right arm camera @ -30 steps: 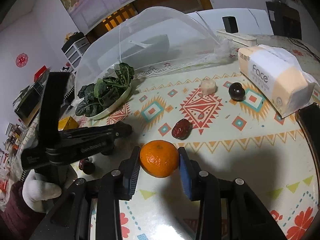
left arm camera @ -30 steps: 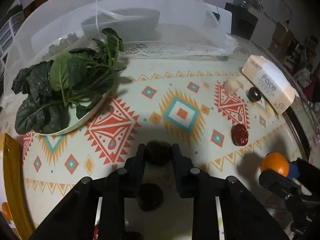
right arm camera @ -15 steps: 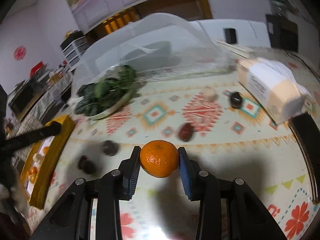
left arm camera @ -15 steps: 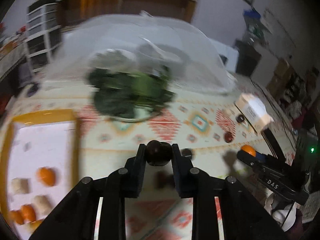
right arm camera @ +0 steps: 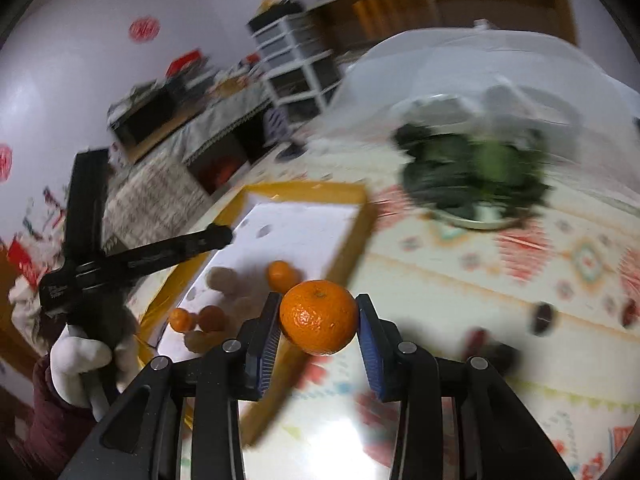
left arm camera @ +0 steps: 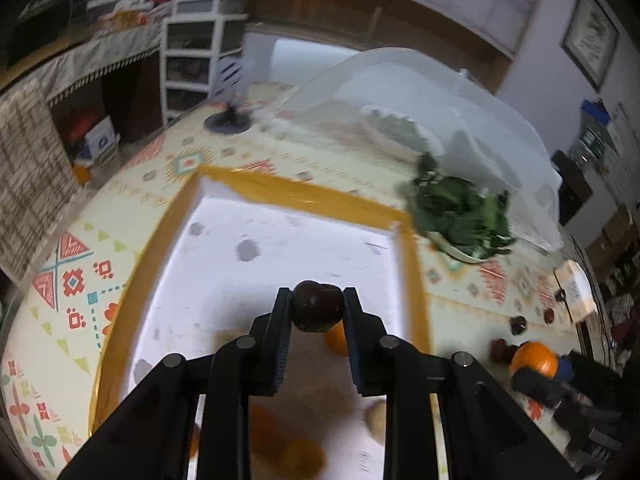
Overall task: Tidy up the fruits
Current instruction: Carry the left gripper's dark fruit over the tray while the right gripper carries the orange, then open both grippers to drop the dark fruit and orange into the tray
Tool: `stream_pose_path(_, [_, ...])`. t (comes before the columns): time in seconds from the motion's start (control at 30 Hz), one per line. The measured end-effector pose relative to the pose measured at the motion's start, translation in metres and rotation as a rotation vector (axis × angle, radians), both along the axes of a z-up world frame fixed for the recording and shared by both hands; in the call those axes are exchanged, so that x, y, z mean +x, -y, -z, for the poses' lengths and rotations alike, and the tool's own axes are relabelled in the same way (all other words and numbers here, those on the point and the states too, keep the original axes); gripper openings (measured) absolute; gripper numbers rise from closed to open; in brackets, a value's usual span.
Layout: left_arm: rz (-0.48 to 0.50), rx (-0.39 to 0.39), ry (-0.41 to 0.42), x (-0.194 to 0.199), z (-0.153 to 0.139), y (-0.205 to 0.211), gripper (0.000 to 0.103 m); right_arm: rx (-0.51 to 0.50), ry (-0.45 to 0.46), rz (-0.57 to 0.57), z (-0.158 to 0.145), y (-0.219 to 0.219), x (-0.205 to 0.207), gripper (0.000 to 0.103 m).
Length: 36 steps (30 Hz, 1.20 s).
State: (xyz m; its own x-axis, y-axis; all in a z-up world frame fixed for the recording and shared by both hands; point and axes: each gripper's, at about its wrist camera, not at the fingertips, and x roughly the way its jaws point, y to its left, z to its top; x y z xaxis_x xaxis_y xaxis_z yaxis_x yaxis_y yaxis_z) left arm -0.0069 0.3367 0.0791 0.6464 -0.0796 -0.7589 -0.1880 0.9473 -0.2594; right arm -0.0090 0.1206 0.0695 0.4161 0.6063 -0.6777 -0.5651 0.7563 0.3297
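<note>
Mandarin point(right arm camera: 318, 317) clenched in right fingers point(right arm camera: 267, 330); dark fruit point(left arm camera: 317, 305) in left; tray point(left arm camera: 296, 195) below.

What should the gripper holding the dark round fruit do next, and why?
Probably lower the left gripper and let go. It is shut on the dark round fruit, which hangs over the white floor of the yellow-rimmed tray. Small oranges already lie in there, and the spot under it looks bare.
</note>
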Motion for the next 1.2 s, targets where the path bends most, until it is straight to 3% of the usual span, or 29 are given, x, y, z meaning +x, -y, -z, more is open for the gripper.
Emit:
stream_pose_path(0.13, [-0.014, -0.022, -0.029, 0.015, 0.015, -0.018, 0.024, -0.028, -0.046, -0.052, 0.02, -0.04, 0.003, 0.04])
stream_pose_path(0.4, [-0.016, -0.074, -0.07, 0.033, 0.034, -0.033, 0.025, -0.138, -0.041, -0.082, 0.05, -0.086, 0.009, 0.041])
stream_pose_path(0.47, [-0.014, -0.094, -0.065, 0.03, 0.034, -0.035, 0.029, -0.136, -0.043, -0.082, 0.053, -0.089, 0.009, 0.041])
stream_pose_path(0.53, [-0.039, -0.11, -0.057, 0.025, 0.032, -0.04, 0.05, -0.128, -0.045, -0.077, 0.054, -0.089, 0.012, 0.041])
stream_pose_path(0.63, [-0.064, -0.13, -0.021, 0.016, 0.023, -0.046, 0.061, -0.121, -0.03, -0.066, 0.051, -0.087, 0.011, 0.049])
stream_pose_path(0.73, [-0.097, -0.103, -0.002, 0.006, 0.009, -0.044, 0.076, -0.107, -0.016, -0.059, 0.044, -0.082, 0.009, 0.049])
stream_pose_path(0.83, [-0.12, -0.069, 0.036, -0.007, -0.008, -0.037, 0.082, -0.074, 0.004, -0.042, 0.032, -0.07, 0.003, 0.049])
stream_pose_path(1.03, [-0.068, -0.107, 0.09, -0.038, -0.033, -0.01, 0.082, -0.025, 0.061, 0.017, 0.009, -0.021, -0.016, 0.053])
stream_pose_path(1.2, [0.023, -0.18, 0.111, -0.059, -0.043, 0.032, 0.082, 0.001, 0.083, 0.129, -0.002, 0.05, -0.027, 0.055])
